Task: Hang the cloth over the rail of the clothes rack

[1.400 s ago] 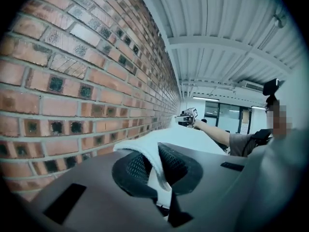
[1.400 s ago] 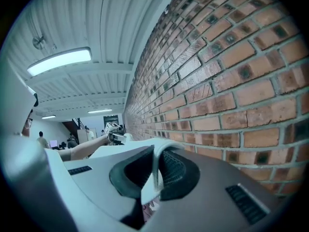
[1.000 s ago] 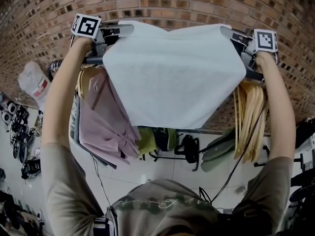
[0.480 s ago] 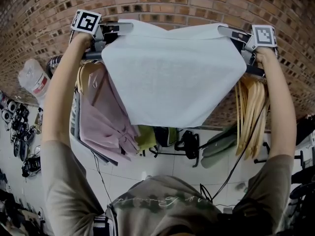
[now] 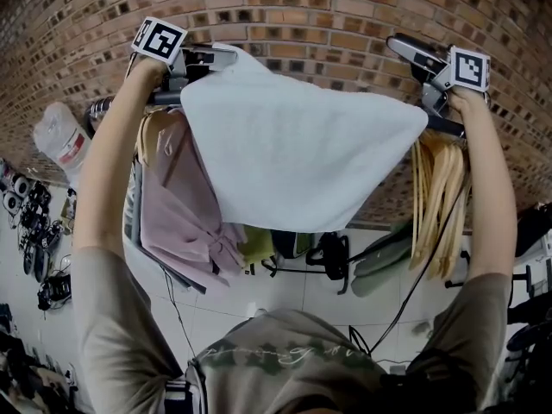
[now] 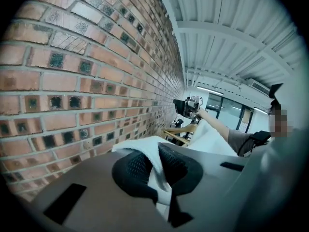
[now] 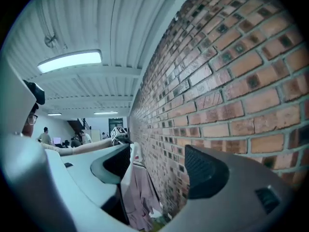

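Note:
A white cloth (image 5: pixel 302 153) lies draped over the dark rail (image 5: pixel 444 126) of the clothes rack, in front of the brick wall. My left gripper (image 5: pixel 216 56) is at its upper left corner, shut on that corner. In the left gripper view the black pads (image 6: pixel 178 166) pinch a fold of the cloth (image 6: pixel 142 149). My right gripper (image 5: pixel 405 48) hangs above the cloth's right corner, apart from it. Its jaws are opening, and in the right gripper view they stand wide (image 7: pixel 161 166) with nothing between them.
A pink shirt (image 5: pixel 185 205) hangs on the rail at left, under the cloth's edge. A bunch of wooden hangers (image 5: pixel 440 197) hangs at right. The brick wall (image 5: pixel 302 7) stands close behind the rail. A white bag (image 5: pixel 60 145) and bicycles are at far left.
My right gripper has opened and let go of the cloth's right corner, which has dropped onto the rail. The left gripper keeps its grip in about the same place.

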Available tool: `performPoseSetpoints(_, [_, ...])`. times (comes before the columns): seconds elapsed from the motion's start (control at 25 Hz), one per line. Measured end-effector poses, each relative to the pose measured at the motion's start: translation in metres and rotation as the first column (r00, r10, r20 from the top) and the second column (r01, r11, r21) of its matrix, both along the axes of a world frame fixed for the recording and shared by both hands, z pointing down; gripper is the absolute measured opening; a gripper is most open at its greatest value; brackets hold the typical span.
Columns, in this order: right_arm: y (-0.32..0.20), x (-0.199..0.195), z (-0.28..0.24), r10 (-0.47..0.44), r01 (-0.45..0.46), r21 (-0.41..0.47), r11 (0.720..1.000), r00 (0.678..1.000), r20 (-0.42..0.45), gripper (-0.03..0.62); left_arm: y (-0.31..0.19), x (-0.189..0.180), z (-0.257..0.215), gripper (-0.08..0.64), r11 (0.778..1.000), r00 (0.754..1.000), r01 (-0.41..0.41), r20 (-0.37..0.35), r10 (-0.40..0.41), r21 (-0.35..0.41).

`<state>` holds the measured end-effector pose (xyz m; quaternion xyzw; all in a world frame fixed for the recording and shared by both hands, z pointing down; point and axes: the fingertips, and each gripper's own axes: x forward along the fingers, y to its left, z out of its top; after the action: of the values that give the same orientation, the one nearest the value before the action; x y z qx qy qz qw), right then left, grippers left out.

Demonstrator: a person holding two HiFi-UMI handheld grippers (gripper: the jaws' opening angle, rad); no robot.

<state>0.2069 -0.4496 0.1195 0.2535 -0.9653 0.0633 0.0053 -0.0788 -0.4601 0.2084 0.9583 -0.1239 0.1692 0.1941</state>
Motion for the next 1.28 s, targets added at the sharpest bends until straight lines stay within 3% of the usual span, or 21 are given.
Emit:
performPoseSetpoints(0.16, [0.006,0.007,-0.024,0.015,-0.019,0.136,0.991,0.999,0.032,0.353,0.002,0.002,0.001,0.018,1.0,1.0,-0.01,0.0,0.01,0.001])
performPoseSetpoints(0.32, [0.021,0.008,-0.049,0.032,-0.039,0.297,0.954,0.999,0.029,0.353,0.006,0.002,0.004,0.018,1.0,1.0,-0.026,0.013,0.026,-0.002])
performPoseSetpoints(0.44, [0.036,0.006,-0.064,0.006,-0.03,0.33,0.944,0.997,0.073,0.351,0.001,0.0,0.003,0.018,0.999,0.999,-0.024,0.031,0.023,0.025])
performPoseSetpoints(0.64, [0.066,-0.004,-0.087,-0.01,-0.019,0.394,0.919,0.997,0.071,0.351,0.002,0.001,0.004,0.018,0.999,0.999,-0.039,0.016,0.04,-0.003])
performPoseSetpoints(0.84, [0.122,-0.008,-0.116,-0.063,-0.001,0.479,0.878,0.991,0.118,0.351,0.001,-0.001,0.005,0.018,0.999,0.999,-0.031,0.021,0.031,-0.014])
performPoseSetpoints(0.96, [0.165,-0.017,-0.119,-0.104,0.04,0.512,0.858,0.99,0.096,0.351,0.0,-0.001,0.005,0.018,1.0,0.999,-0.031,0.035,0.031,0.0])
performPoseSetpoints(1.04, [0.189,-0.028,-0.101,-0.115,0.081,0.499,0.863,0.993,0.036,0.351,0.001,-0.002,0.004,0.018,0.999,0.999,-0.036,0.035,0.036,0.0])
performPoseSetpoints(1.16, [0.22,-0.044,-0.048,-0.133,0.149,0.425,0.893,0.989,-0.068,0.351,0.004,-0.001,0.003,0.018,0.999,0.999,-0.041,0.024,0.041,0.0])
performPoseSetpoints(1.28, [0.248,-0.052,0.008,-0.18,0.195,0.323,0.926,0.981,-0.077,0.351,0.004,-0.002,0.005,0.018,0.999,0.999,-0.035,0.028,0.035,-0.002])
